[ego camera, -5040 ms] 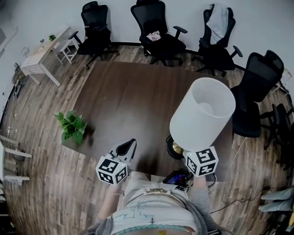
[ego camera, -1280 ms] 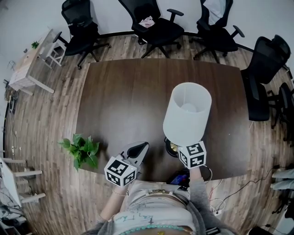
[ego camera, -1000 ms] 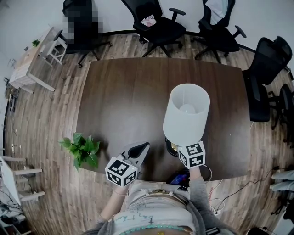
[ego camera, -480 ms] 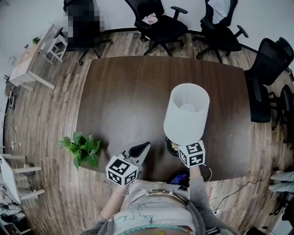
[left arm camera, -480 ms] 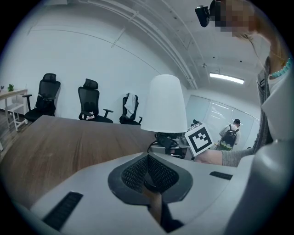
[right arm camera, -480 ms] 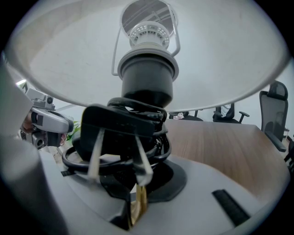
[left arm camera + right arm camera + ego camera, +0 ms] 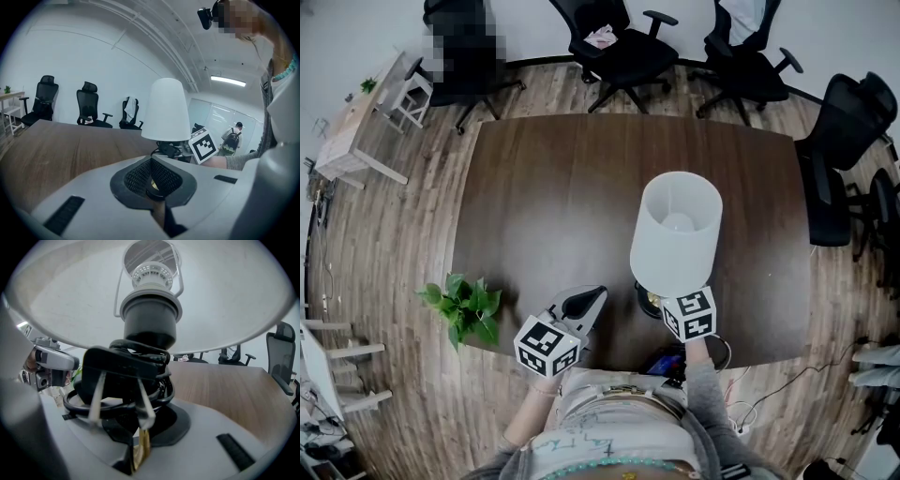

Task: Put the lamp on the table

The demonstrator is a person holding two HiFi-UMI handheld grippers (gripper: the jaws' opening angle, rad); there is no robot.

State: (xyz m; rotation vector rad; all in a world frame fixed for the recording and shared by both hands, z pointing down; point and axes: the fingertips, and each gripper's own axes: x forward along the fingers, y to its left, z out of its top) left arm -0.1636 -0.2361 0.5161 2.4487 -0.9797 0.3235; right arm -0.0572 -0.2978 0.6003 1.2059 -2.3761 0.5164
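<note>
Left of the lamp, left claw (image 7: 589, 302) hangs over the table's (image 7: 553, 187) near edge, jaws fully together, nothing in them. To its right, lamp (image 7: 677, 230) stands upright, shade ahead of and above right claw (image 7: 138, 453). That claw is clamped tight on the thin brass stem (image 7: 143, 439); cord (image 7: 117, 399) is coiled just above its jaws. Base (image 7: 651, 300) is just ahead of that claw, on or just off the wood, can't tell contact. My read: carry done, placement nearly done. Remaining: confirm base seated, open right claw, back out.
</note>
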